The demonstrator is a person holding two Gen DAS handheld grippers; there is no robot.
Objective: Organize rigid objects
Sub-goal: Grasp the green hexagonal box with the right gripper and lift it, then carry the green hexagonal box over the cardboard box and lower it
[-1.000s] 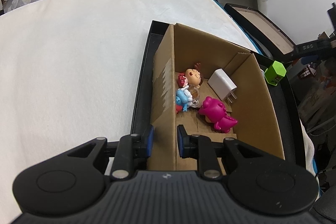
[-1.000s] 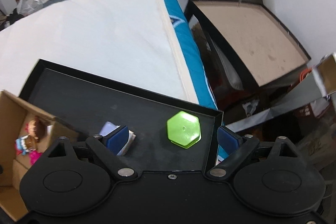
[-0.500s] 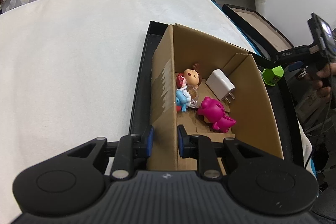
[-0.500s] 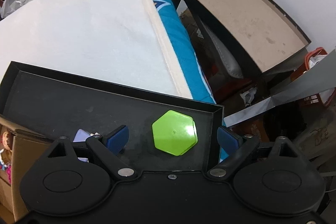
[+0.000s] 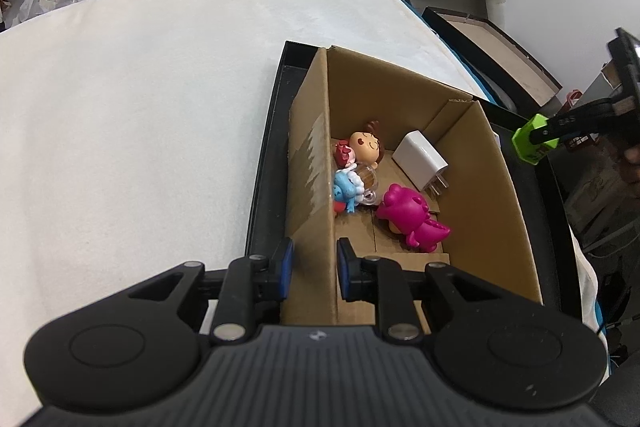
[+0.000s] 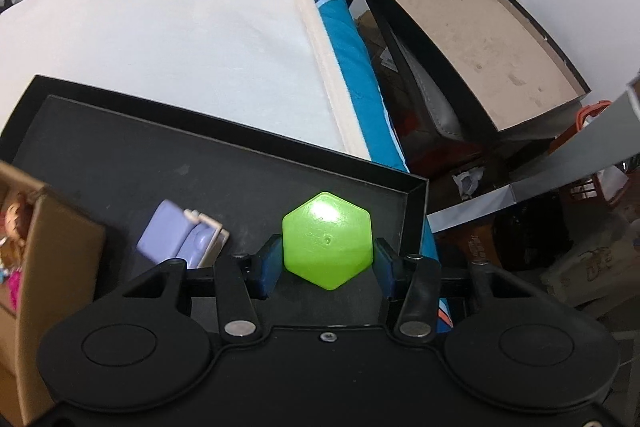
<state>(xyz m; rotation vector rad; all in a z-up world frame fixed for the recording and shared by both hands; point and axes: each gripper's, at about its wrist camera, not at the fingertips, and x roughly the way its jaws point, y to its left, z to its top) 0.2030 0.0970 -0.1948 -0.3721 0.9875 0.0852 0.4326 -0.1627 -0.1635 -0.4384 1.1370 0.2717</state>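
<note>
My right gripper (image 6: 327,261) is shut on a green hexagonal block (image 6: 327,240), held just above the black tray (image 6: 224,141) near its right corner; the block also shows in the left wrist view (image 5: 530,143). My left gripper (image 5: 313,269) is shut on the left wall of a cardboard box (image 5: 316,163) standing in the tray. Inside the box lie a white charger (image 5: 420,159), a pink toy (image 5: 408,215), a blue toy (image 5: 346,193) and a brown-haired doll (image 5: 366,146). A purple toy (image 6: 178,239) lies on the tray left of the block.
The tray sits on a white cloth-covered surface (image 5: 140,107) whose right edge (image 6: 320,47) drops to blue fabric. A second black tray with a brown bottom (image 6: 472,27) stands to the right, with clutter below it.
My right gripper has closed from wide open onto the green hexagonal block and lifted it slightly. The left gripper has kept its hold on the box wall.
</note>
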